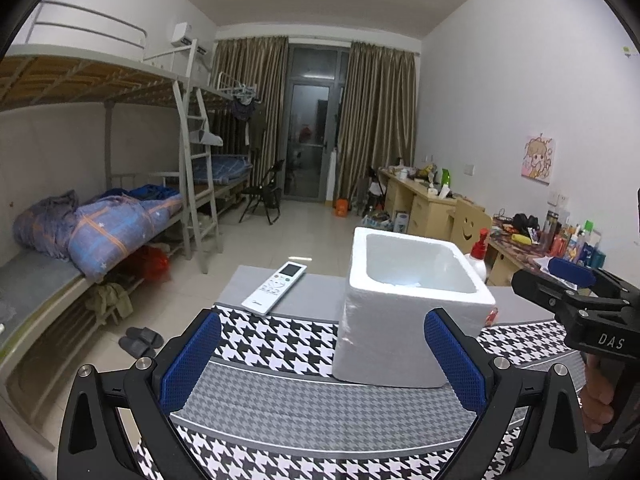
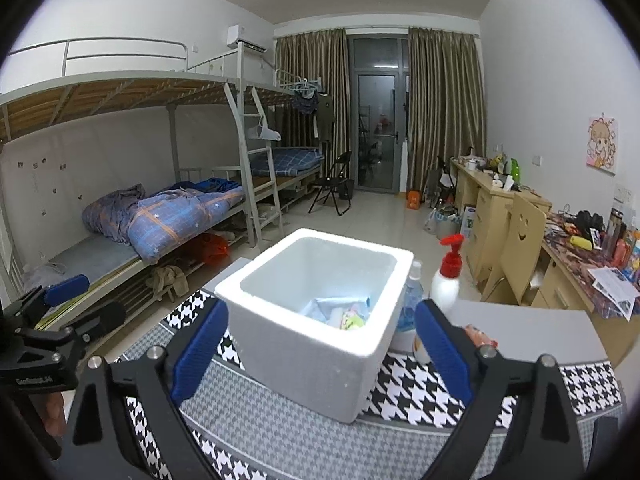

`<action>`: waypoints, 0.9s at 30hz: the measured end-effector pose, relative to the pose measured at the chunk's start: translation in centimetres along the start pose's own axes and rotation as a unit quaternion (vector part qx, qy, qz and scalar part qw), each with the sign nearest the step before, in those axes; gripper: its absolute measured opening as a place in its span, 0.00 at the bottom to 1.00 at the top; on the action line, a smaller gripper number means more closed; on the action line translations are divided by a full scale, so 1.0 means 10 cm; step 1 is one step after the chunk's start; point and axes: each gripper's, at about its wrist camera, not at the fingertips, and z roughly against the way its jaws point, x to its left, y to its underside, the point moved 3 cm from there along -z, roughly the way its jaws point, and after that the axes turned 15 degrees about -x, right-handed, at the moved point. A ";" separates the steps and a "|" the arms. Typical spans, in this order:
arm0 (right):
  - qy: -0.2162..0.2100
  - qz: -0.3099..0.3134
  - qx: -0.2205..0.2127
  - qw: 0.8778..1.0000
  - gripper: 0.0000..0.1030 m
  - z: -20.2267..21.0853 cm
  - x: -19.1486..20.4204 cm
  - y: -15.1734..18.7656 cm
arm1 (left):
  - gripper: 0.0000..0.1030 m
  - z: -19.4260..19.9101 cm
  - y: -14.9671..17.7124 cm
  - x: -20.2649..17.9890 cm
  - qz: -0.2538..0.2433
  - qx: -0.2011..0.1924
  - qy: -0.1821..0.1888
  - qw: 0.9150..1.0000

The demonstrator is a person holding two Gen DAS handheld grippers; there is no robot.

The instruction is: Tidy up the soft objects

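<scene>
Both the left gripper [image 1: 322,356] and right gripper [image 2: 320,352] are wide open and hold nothing, so a careless push could tip the light foam box [image 2: 316,320] off the table [image 2: 520,324].

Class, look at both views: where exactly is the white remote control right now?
The white remote control appears only in the left wrist view, lying on the grey table, left of the white foam box.

Shared dormitory room, metal bunk beds [image 2: 160,92] with ladder [image 1: 196,184], rumpled quilt [image 2: 176,216], cluttered desks [image 2: 500,200], curtained balcony door [image 1: 312,136]
</scene>
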 end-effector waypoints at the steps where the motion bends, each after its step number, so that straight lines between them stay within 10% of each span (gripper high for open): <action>1: 0.000 0.001 -0.001 1.000 0.94 0.04 0.00 0.01 | 0.99 0.03 0.01 -0.01 0.001 -0.002 0.000 1.000; 27: 0.030 -0.011 -0.070 0.997 0.99 1.01 -0.06 0.22 | 0.99 0.52 0.13 -0.42 -0.022 -0.024 0.040 0.999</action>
